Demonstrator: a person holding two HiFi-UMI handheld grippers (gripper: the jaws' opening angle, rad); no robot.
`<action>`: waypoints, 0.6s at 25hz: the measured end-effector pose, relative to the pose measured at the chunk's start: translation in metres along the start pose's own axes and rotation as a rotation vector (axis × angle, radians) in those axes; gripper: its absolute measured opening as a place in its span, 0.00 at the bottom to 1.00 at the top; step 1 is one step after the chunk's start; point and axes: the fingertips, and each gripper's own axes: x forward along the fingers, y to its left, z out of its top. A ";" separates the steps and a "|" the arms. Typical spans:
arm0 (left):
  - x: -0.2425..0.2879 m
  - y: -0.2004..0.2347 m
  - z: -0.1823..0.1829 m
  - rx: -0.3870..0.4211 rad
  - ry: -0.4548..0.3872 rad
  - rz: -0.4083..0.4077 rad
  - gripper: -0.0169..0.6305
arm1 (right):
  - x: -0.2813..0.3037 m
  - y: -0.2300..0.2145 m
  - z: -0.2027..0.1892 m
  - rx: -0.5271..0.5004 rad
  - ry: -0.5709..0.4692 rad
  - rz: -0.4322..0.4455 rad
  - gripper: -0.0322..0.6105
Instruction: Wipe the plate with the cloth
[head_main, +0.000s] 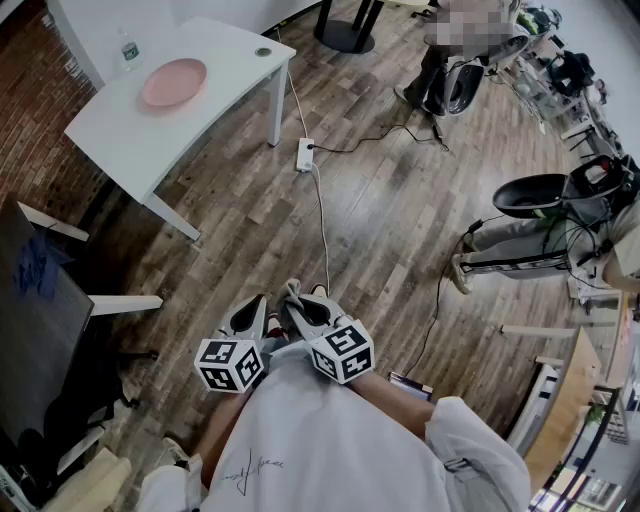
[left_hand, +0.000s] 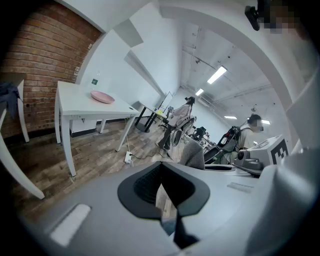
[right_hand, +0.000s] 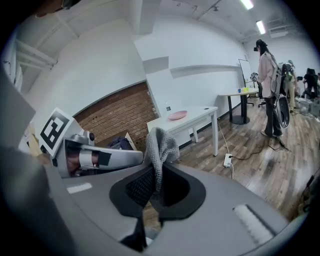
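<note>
Head view is showing the person standing well apart from the white counter (head_main: 120, 135), where the pink plate (head_main: 173, 82) is sitting untouched, with a small bottle (head_main: 127, 48) just beyond it. Both tools are being held close to the body. The right tool (head_main: 300, 308) is pinching the grey cloth (head_main: 292, 292) by its lower part, and most of the fabric is standing up loose above the jaws. The left tool (head_main: 250, 318) is carrying nothing, its jaws drawn together to a narrow slit.

No wiping is under way yet; the plate is waiting across a stretch of wooden floor. A power strip (head_main: 305, 153) and its cable (head_main: 322, 225) are lying on that floor beside the way to the counter, so a careless step could be catching on them. The cloth looks lightly bunched in the grip, and a swing of the arm could be working it free. Once wiping begins, the plate may be sliding on the smooth counter unless the empty left tool is steadying it, and a broad stroke could be knocking the bottle over.
</note>
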 end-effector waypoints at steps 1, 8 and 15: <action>0.000 0.004 0.004 -0.002 -0.004 0.002 0.04 | 0.003 0.000 0.003 0.000 -0.004 -0.004 0.09; 0.000 0.015 0.020 0.084 -0.011 0.022 0.04 | 0.019 0.012 0.008 -0.029 0.012 0.016 0.09; 0.014 0.009 0.032 0.128 -0.009 0.029 0.03 | 0.023 0.005 0.024 -0.051 0.018 0.044 0.10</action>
